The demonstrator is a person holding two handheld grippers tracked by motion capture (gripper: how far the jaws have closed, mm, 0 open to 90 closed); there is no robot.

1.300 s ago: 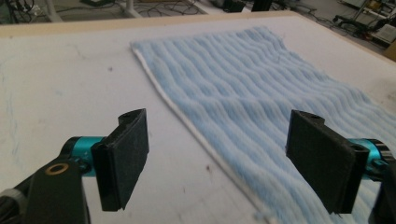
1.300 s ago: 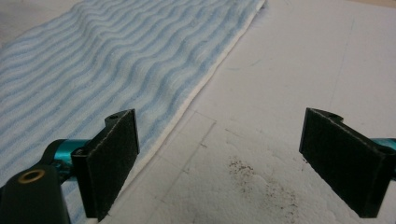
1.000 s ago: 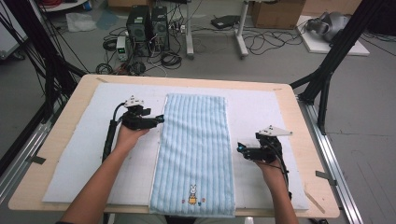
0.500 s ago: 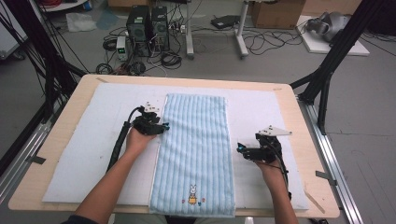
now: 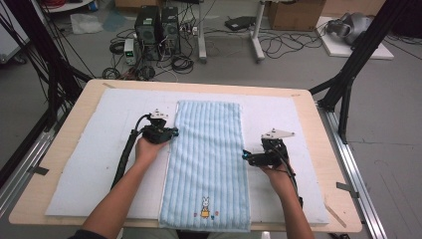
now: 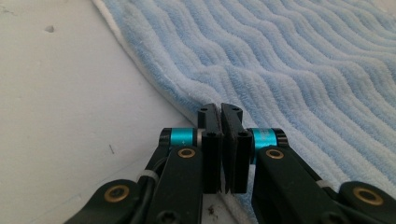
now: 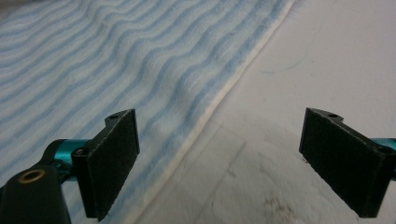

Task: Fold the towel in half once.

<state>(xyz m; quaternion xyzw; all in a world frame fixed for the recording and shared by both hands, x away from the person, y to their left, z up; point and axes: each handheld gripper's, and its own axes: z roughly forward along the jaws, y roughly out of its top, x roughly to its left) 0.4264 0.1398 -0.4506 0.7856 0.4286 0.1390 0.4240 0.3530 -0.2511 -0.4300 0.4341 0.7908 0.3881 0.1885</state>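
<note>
A long, pale blue striped terry towel lies flat on the white mat covering the table, its long axis running from the near edge to the far edge. The left gripper has just been closing and now pinches the towel's left hem, jaws together. The right gripper, jaws wide apart and empty, straddles the right hem, with bare mat open outward on both sides.
</note>
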